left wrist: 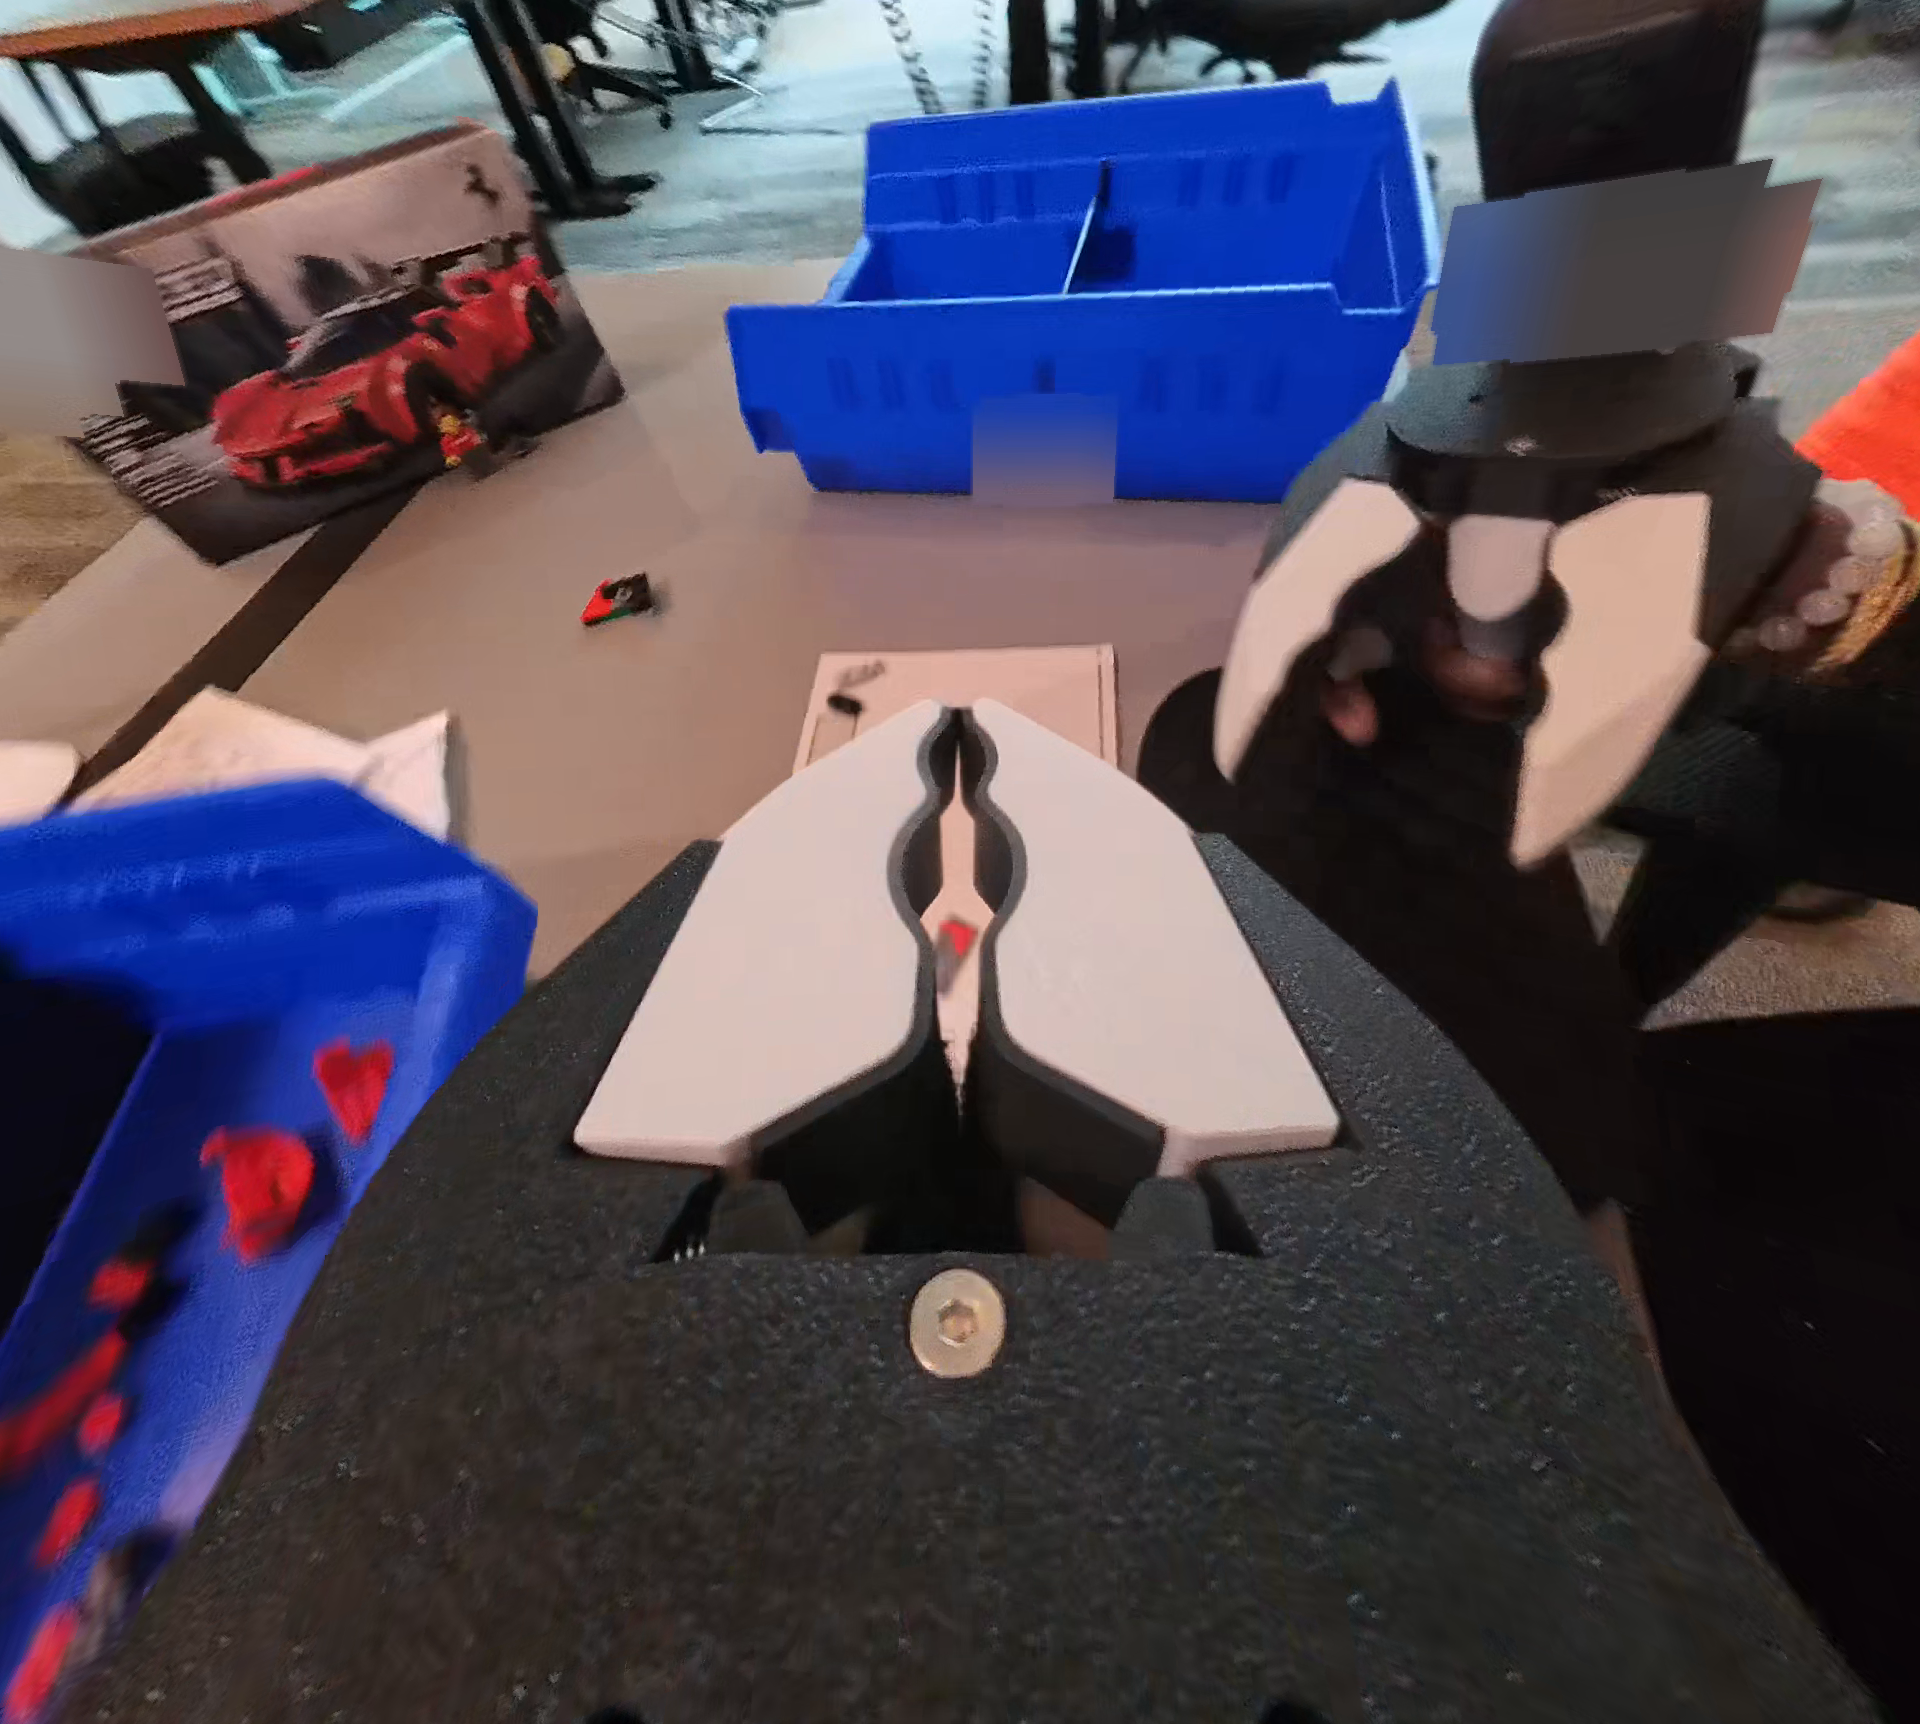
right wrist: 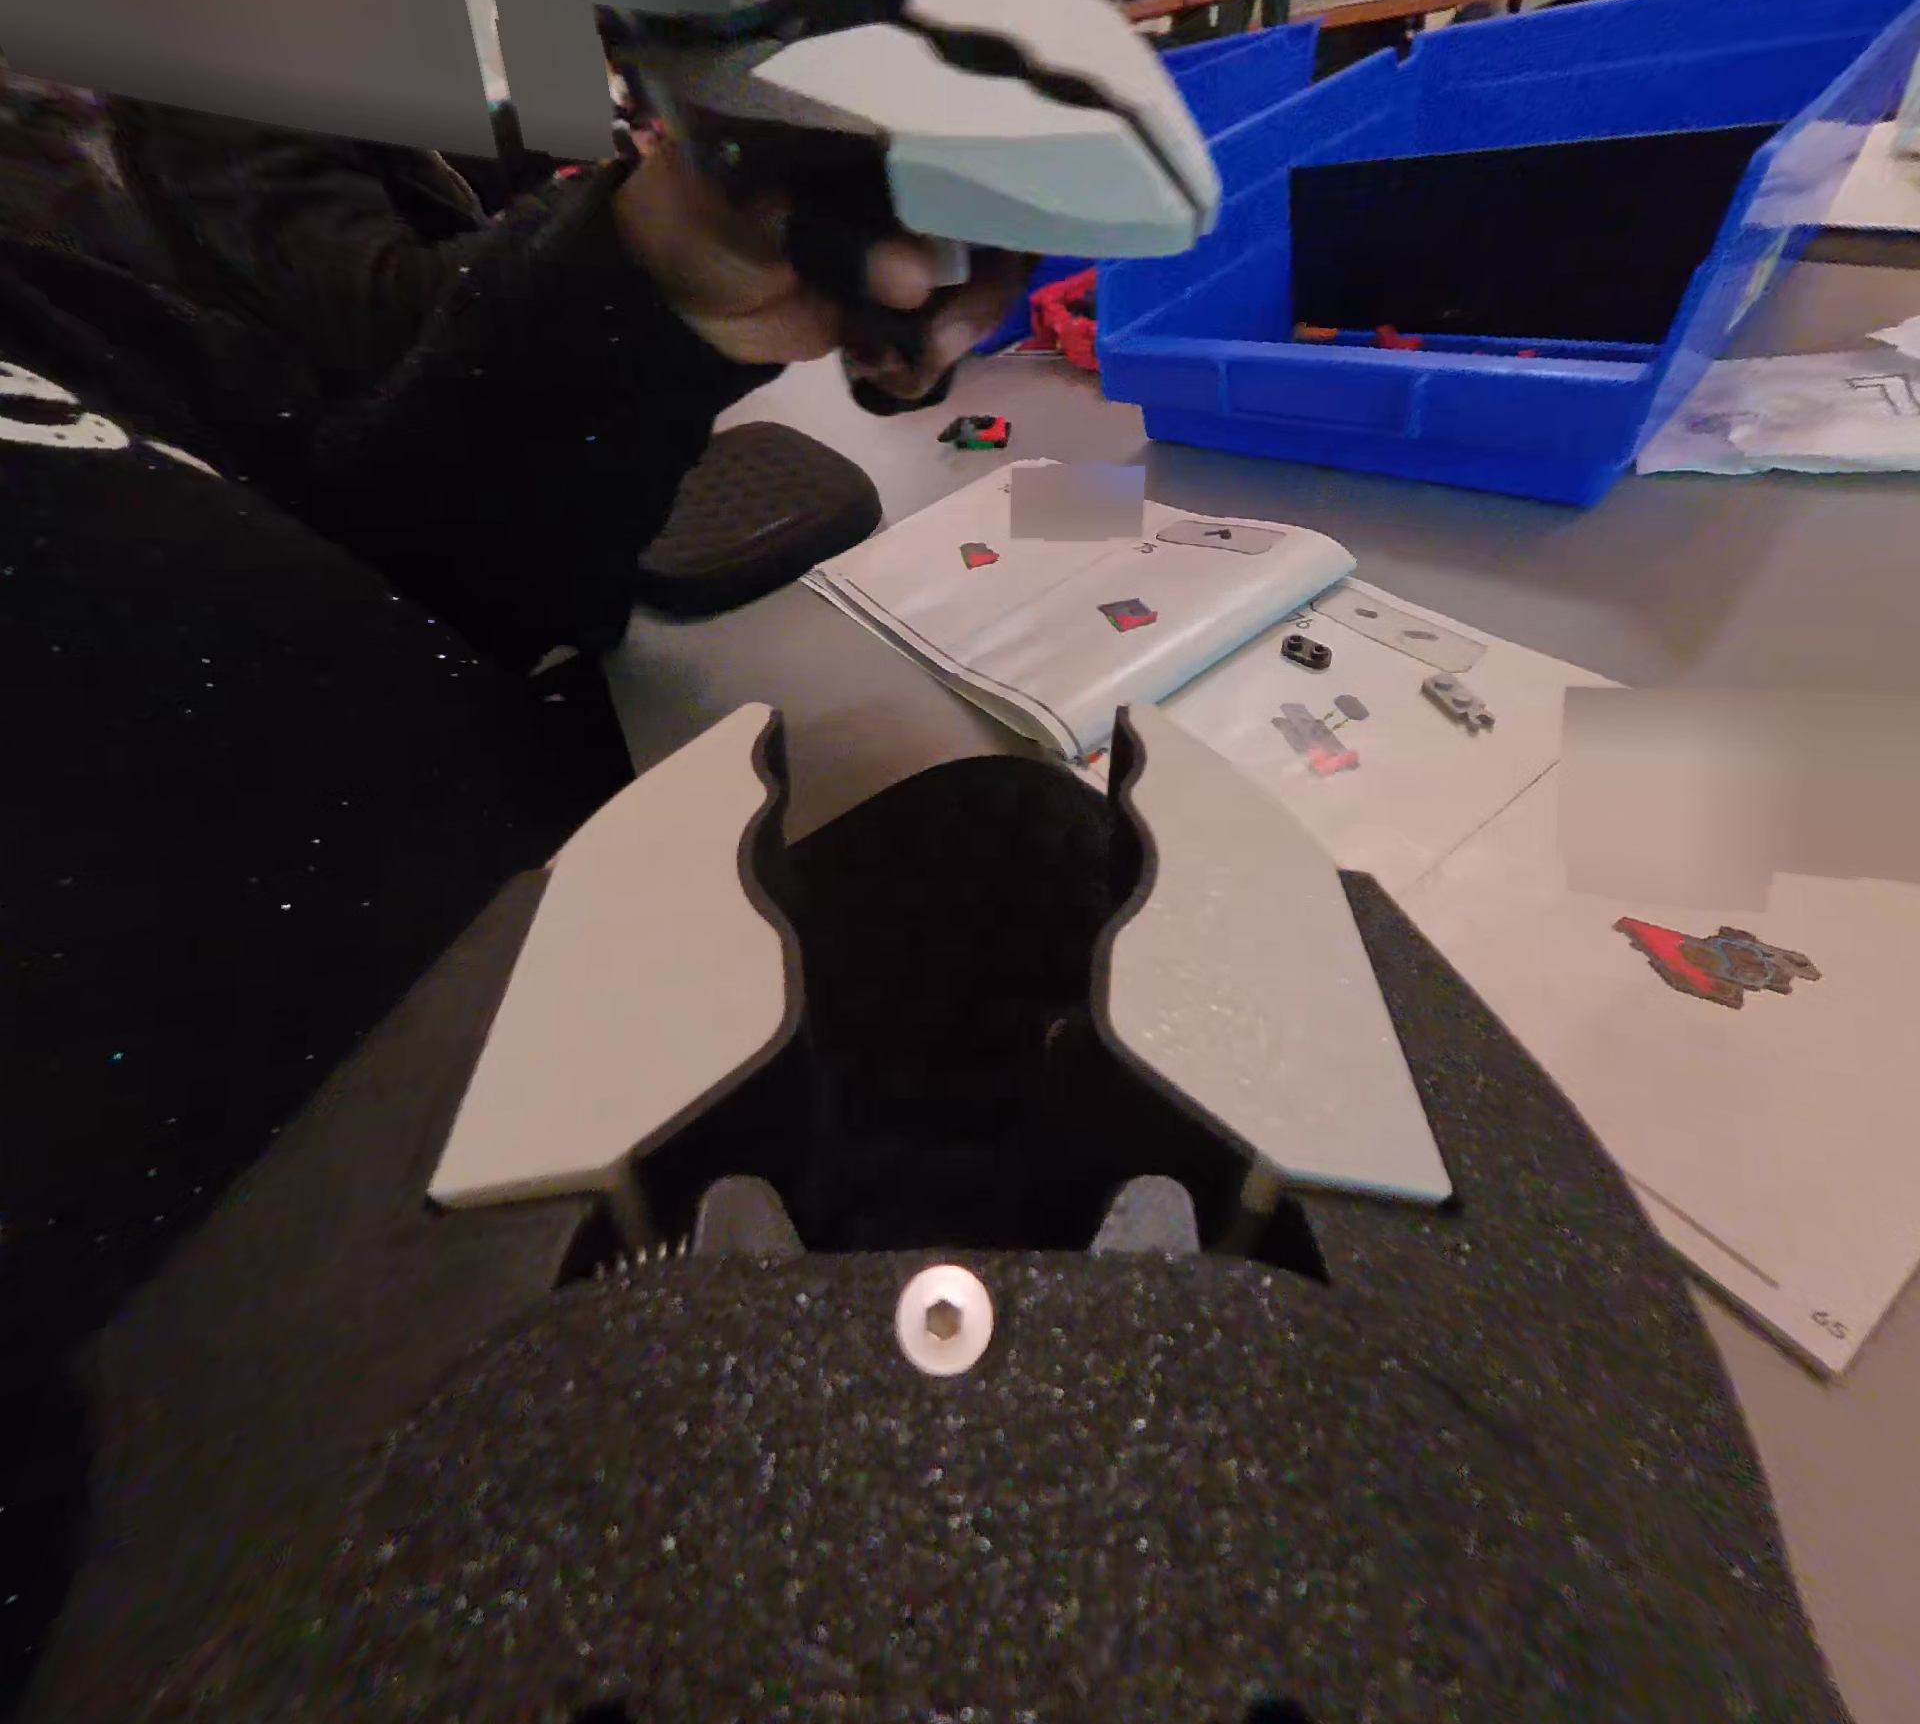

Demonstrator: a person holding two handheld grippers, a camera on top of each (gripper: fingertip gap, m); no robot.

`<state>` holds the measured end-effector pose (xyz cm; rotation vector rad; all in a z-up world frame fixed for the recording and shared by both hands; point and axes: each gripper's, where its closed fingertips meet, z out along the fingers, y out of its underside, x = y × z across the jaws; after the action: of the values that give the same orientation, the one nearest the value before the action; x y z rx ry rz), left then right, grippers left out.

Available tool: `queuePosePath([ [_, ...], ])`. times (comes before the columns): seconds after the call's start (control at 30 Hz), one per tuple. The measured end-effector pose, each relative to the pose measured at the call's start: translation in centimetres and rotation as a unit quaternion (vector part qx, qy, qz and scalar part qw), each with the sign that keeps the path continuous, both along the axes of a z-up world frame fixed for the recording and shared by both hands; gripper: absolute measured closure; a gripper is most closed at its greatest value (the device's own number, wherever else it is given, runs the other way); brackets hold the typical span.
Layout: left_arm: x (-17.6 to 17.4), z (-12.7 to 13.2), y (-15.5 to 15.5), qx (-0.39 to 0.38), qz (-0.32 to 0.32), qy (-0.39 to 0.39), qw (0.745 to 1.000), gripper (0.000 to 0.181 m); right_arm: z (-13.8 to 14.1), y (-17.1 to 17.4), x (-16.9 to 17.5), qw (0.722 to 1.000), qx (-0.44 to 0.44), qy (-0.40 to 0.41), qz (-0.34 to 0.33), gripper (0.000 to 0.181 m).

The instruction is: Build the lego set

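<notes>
Only our left wrist view shows the car box (left wrist: 343,344) beyond the instruction booklet (right wrist: 1081,625); left gripper (left wrist: 961,724) fingers closed empty, right gripper (right wrist: 940,739) fingers wide

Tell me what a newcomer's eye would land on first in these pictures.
First, the bright blue plastic divided bin standing at the far side of the grey table, with the box showing a red toy car to its left. Next, the left claw, shut in the foreground above the open instruction booklet, and the right claw, held open. A small red, green and black brick assembly lies alone on the table.
</notes>
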<state>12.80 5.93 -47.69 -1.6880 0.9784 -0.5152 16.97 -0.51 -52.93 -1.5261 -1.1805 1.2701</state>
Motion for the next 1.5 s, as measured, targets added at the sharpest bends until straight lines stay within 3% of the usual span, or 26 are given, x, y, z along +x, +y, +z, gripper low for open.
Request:
queuePosePath([
  [0.17, -5.2, -0.2, -4.8, -0.010, 0.066, -0.119, 0.991, 0.181, 1.1, 2.7, -0.6, 0.995, 0.040, -0.006, -0.095, 0.100],
  [0.2, -6.0, -0.3, -5.3, -0.014, 0.075, -0.133, 0.988, 0.181, 1.6, 3.5, -0.7, 0.991, 0.050, 0.000, -0.123, 0.111],
  [0.27, -7.2, -0.3, -6.1, -0.009, 0.085, -0.145, 0.986, 0.180, 3.0, 5.2, -0.8, 0.980, 0.080, 0.014, -0.181, 0.175],
  [0.3, -7.6, -0.1, -6.3, -0.001, 0.089, -0.149, 0.985, 0.180, 4.1, 5.5, -1.2, 0.976, 0.104, 0.030, -0.187, 0.181],
  [0.4, -8.3, 0.6, -5.9, 0.020, 0.098, -0.155, 0.983, 0.178, 6.5, 5.8, -4.1, 0.976, 0.177, 0.028, -0.126, 0.181],
  [0.53, -9.4, 0.9, -3.3, 0.020, 0.123, -0.155, 0.980, 0.178, 5.9, 8.1, -7.2, 0.982, 0.176, -0.057, -0.043, 0.170],
  [0.63, -10.0, 1.6, -1.5, 0.013, 0.140, -0.166, 0.976, 0.178, 4.5, 10.4, -6.9, 0.982, 0.140, -0.111, -0.070, 0.169],
  [0.73, -8.6, 1.9, -1.5, 0.006, 0.103, -0.198, 0.975, 0.178, 3.6, 12.2, -6.1, 0.976, 0.144, -0.091, -0.138, 0.171],
  [0.87, -6.9, -0.8, -2.8, 0.008, 0.087, -0.159, 0.983, 0.178, 1.2, 12.3, -6.3, 0.972, 0.141, -0.080, -0.168, 0.173],
  [0.97, -7.1, -3.4, -2.6, -0.003, 0.111, -0.107, 0.988, 0.177, -1.9, 12.1, -6.3, 0.967, 0.144, -0.150, -0.151, 0.171],
  [1.1, -7.3, -4.6, -2.1, -0.030, 0.110, -0.120, 0.986, 0.177, -4.0, 11.1, -6.8, 0.972, 0.113, -0.186, -0.088, 0.169],
  [1.33, -6.3, -7.2, -1.4, -0.094, 0.100, -0.079, 0.987, 0.172, -1.2, 14.5, -4.3, 0.975, 0.041, -0.075, -0.203, 0.181],
  [1.5, -4.3, -7.8, -1.6, -0.151, 0.080, -0.047, 0.984, 0.160, -1.1, 14.7, -4.1, 0.981, -0.012, -0.044, -0.189, 0.181],
])
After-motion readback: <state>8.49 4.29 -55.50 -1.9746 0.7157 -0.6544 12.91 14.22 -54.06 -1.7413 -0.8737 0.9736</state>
